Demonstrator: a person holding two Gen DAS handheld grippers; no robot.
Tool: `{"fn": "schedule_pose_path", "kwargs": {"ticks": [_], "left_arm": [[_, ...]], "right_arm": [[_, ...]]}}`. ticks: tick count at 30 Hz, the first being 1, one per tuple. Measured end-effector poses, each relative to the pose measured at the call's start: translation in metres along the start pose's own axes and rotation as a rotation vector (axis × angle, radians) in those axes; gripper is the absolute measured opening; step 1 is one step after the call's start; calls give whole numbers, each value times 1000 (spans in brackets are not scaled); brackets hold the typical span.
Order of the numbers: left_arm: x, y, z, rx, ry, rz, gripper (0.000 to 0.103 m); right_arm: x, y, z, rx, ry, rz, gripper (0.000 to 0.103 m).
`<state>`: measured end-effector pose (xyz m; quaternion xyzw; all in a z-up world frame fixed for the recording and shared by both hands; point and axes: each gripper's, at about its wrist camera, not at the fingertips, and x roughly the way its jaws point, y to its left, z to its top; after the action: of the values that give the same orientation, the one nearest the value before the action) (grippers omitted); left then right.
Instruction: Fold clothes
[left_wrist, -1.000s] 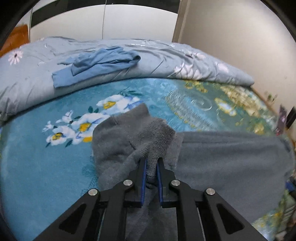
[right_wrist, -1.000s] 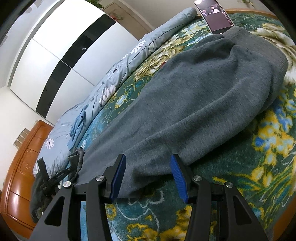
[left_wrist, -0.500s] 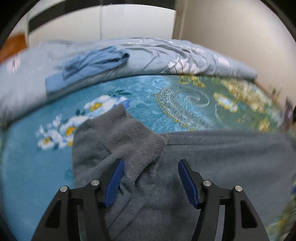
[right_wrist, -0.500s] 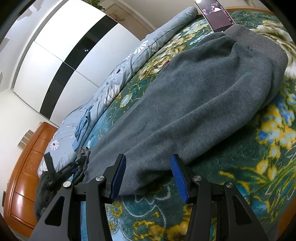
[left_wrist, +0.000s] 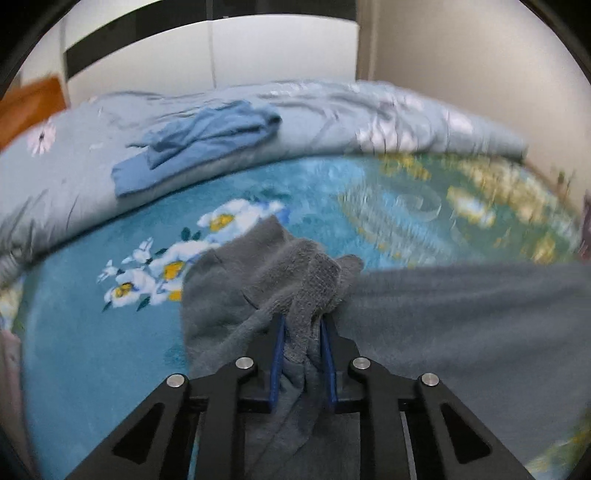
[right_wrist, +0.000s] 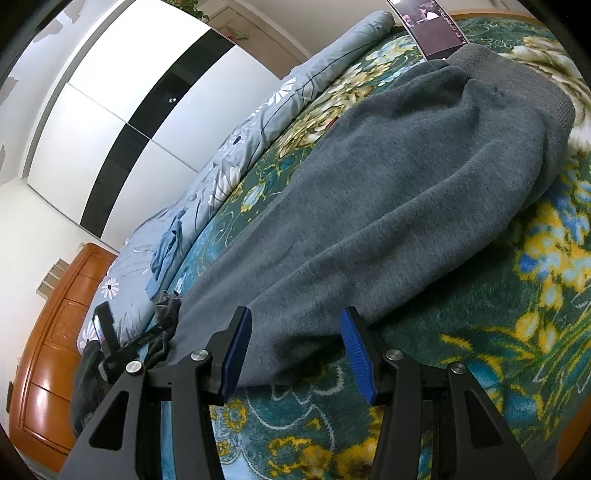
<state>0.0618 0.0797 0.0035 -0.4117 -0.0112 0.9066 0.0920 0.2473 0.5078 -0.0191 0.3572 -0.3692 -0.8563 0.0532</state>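
- Because the pants (right_wrist: 388, 192) are soft, thick and floppy, they will sag and bunch, so grab thick edges.
- They lie flat along the bed (right_wrist: 517, 332).
- Your left gripper (left_wrist: 302, 332) is closing on the ribbed cuff (left_wrist: 317, 280).
- Your right gripper (right_wrist: 295, 347) is spread wide, holding nothing, with the pants' near edge between its fingers.

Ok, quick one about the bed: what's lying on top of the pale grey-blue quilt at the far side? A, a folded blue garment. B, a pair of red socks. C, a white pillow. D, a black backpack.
A: a loosely folded blue garment rests on the quilt beyond the grey trousers, and no pillow, red socks or backpack shows there.
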Motion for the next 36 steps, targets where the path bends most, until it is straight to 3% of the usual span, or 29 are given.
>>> {"fn": "schedule_pose_path", "kwargs": {"ticks": [3, 7, 9, 12, 16, 23, 27, 29, 30, 34, 36], "left_arm": [[-50, 3, 15, -36, -103, -165, 19], [-106, -30, 30, 43, -224, -355, 19], [-119, -54, 33, 84, -246, -464, 19], [-109, -96, 24, 145, -210, -555, 20], [-61, -143, -4, 134, -67, -638, 20], [-12, -196, -50, 224, 70, -603, 22], [-18, -186, -61, 161, 107, -658, 39], [-31, -168, -60, 116, 73, -676, 59], [-37, -158, -58, 97, 52, -675, 62], [-47, -117, -53, 71, -21, -529, 64], [-40, -96, -56, 51, -12, -448, 64]], "right_arm": [[-3, 0, -1, -2, -5, 0, 52], [-5, 1, -1, 12, -14, 9, 52], [-6, 2, -1, 20, -19, 15, 52], [-10, 6, -2, 14, -28, 18, 52], [-15, 5, -4, 17, -38, 10, 52], [-23, 6, -5, 10, -60, 15, 52], [-16, 12, -4, -4, -48, 28, 52], [-8, 19, -5, -18, -35, 43, 52], [-4, 23, -5, -27, -28, 52, 52], [18, 40, -6, -65, 16, 84, 52], [34, 48, -6, -71, 51, 105, 52]]}}
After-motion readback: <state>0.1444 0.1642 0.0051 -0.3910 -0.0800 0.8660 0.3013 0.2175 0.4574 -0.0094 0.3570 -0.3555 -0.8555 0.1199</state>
